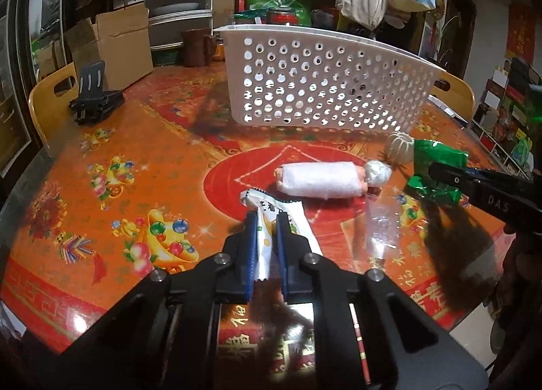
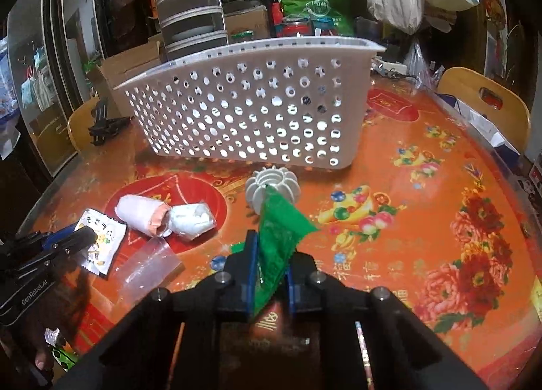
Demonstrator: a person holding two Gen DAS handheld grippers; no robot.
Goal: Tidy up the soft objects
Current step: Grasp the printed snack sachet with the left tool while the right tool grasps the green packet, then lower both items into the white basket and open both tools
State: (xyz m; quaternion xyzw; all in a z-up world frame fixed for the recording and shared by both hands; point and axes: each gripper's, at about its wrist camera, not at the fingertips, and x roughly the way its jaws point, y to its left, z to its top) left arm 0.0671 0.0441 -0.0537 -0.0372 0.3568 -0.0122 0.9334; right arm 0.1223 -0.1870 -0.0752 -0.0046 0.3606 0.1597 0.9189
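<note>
**On the tabletop, both claws loaded**

Over the orange tabletop (image 1: 101, 139), the left claw (image 1: 266, 220) is clamped on a white snack packet (image 1: 267, 217), and the right claw (image 2: 271, 244) is pinched on a green wrapper (image 2: 277, 230). White basket (image 2: 250, 108) stands behind them, rim up, with open tabletop to its right. A wrapped roll (image 1: 318, 180), a clear plastic bag (image 1: 381, 224) and a ribbed white ball (image 2: 272, 188) lie between claws and basket.

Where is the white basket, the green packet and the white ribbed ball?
white basket (image 2: 237, 112): right wrist view, on its holed front wall.
green packet (image 2: 276, 237): right wrist view, on the crinkled middle above the right tongs.
white ribbed ball (image 1: 399, 147): left wrist view, on its ribbed side.
</note>
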